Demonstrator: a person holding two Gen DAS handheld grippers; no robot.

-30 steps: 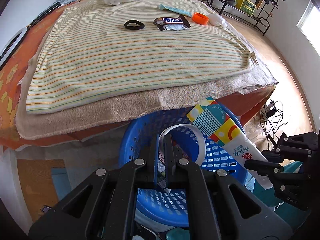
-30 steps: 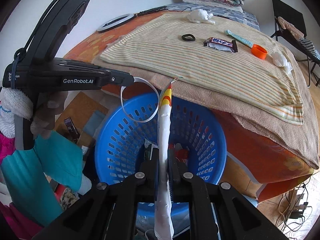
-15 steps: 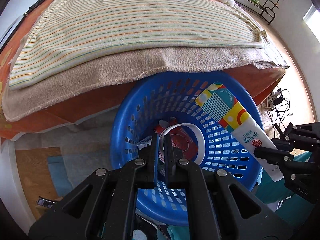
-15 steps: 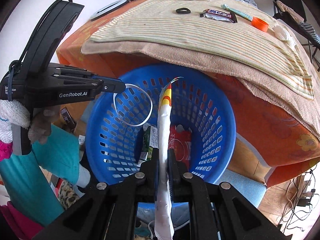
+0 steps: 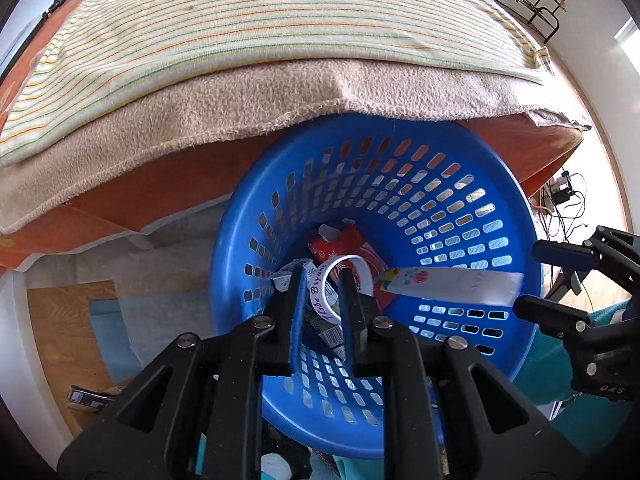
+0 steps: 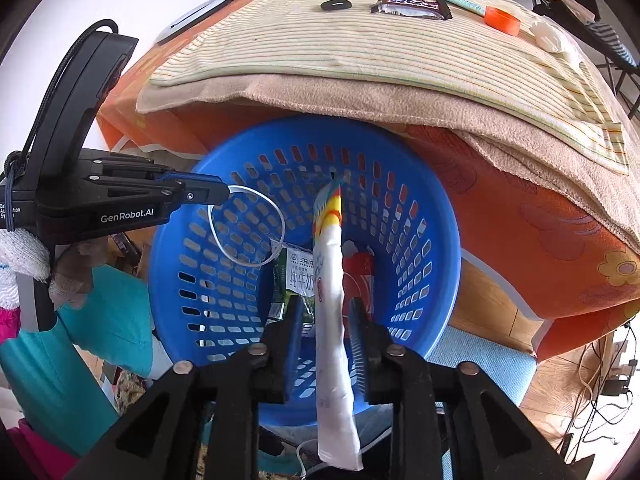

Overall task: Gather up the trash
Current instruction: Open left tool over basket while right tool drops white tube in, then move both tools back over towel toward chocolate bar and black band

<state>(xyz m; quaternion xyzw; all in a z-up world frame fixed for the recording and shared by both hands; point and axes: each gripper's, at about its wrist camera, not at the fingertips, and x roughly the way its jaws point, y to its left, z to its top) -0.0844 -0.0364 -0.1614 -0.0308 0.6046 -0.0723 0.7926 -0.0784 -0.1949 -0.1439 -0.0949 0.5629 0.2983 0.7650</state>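
Hanging over the blue basket (image 6: 432,216), both pieces of trash sit between fingers that have just been opening. The white wrapper (image 6: 332,300), colour-printed at its far end, stands on edge between the right gripper (image 6: 325,316) fingers; those fingers are spread, gaps showing on both sides, pads not pressing it. Its far end reaches over the basket's middle. The white band (image 5: 340,280), a loop with purple lettering, curls between the left gripper (image 5: 322,296) fingers, also spread; can't tell whether it touches a pad. In the right wrist view the band shows as a thin ring at the left gripper's tip, above the basket's left wall. On the basket floor: a red packet (image 6: 360,276) and a green-and-white packet (image 6: 294,280), side by side. The basket sits on the floor, its far rim tucked under the bed (image 6: 520,200) edge. On the striped blanket (image 6: 360,48), far side: black ring (image 6: 336,4), candy bar wrapper (image 6: 412,6), orange cap (image 6: 502,20), white tissue wad (image 6: 552,38).
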